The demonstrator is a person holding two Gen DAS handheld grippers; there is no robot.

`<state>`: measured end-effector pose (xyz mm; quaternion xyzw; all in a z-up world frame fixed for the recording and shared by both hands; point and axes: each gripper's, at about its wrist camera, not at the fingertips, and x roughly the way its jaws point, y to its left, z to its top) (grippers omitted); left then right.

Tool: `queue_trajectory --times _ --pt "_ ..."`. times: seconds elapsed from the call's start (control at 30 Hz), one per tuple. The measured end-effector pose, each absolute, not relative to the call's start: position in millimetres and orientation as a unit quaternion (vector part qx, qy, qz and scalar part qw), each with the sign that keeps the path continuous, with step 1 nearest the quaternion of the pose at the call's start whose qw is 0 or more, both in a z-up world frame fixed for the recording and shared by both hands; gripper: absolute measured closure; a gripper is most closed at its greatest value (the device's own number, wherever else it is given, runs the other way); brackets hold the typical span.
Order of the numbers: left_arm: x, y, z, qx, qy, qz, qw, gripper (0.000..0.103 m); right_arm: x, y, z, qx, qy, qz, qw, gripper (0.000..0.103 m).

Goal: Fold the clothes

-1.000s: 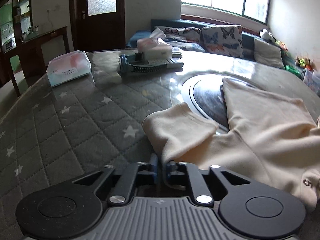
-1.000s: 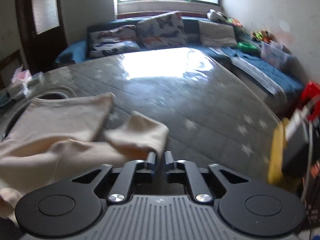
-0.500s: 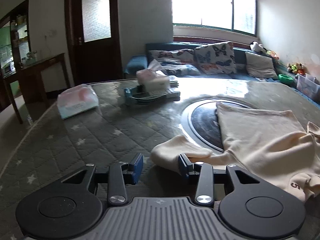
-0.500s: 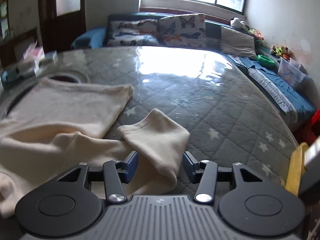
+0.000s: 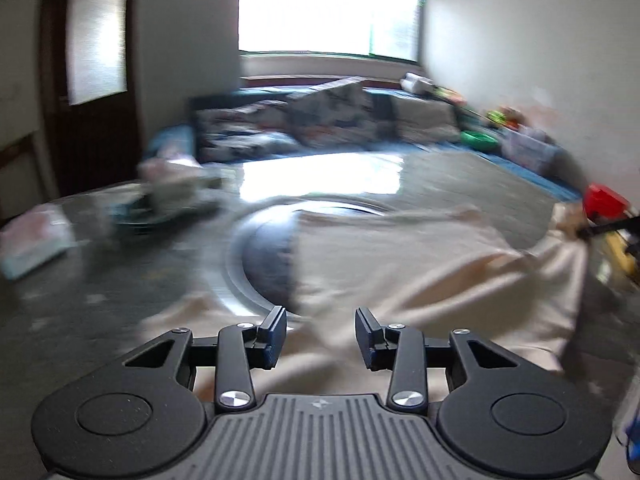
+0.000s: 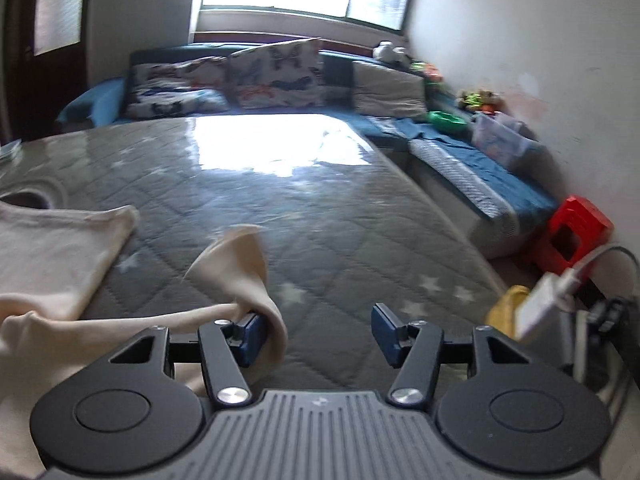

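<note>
Cream garment (image 6: pixel 48 248) spreads left of right tool (image 6: pixel 316 336), sleeve end (image 6: pixel 240 272) draped on its left pad, jaws opening, unclamped; left tool (image 5: pixel 321 332) released above cloth.

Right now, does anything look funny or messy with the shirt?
Yes. One cream sleeve sticks up, draped over the right tool's left finger instead of lying flat on the table.

Cream garment (image 6: pixel 48 256) — grey, star-patterned table cover (image 6: pixel 340 216)
</note>
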<state>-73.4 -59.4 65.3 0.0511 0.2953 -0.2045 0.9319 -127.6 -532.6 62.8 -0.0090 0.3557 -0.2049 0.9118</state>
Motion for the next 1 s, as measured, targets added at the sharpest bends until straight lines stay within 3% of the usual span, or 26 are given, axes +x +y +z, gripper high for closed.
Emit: queue_trajectory --times 0.33,0.47,0.77,1.0 --pt "-70.6 -137.3 30.9 0.090 0.336 -0.298 0.889 0.063 -135.0 -523.5 67.9 0.004 0.356 -0.163 0.920 0.044" --pt "-81.1 -144.2 21.5 0.097 0.344 -0.323 0.876 0.063 -123.5 -497.4 70.2 -0.005 0.359 -0.113 0.926 0.038" --pt "-102.0 -149.0 26.8 0.118 0.338 -0.378 0.854 0.063 -83.8 -449.6 66.9 0.002 0.378 -0.017 0.925 0.036" --pt "-84.7 -162.5 39.6 0.095 0.327 -0.391 0.855 0.061 -41.4 -440.0 60.0 0.016 0.406 0.024 0.913 0.053"
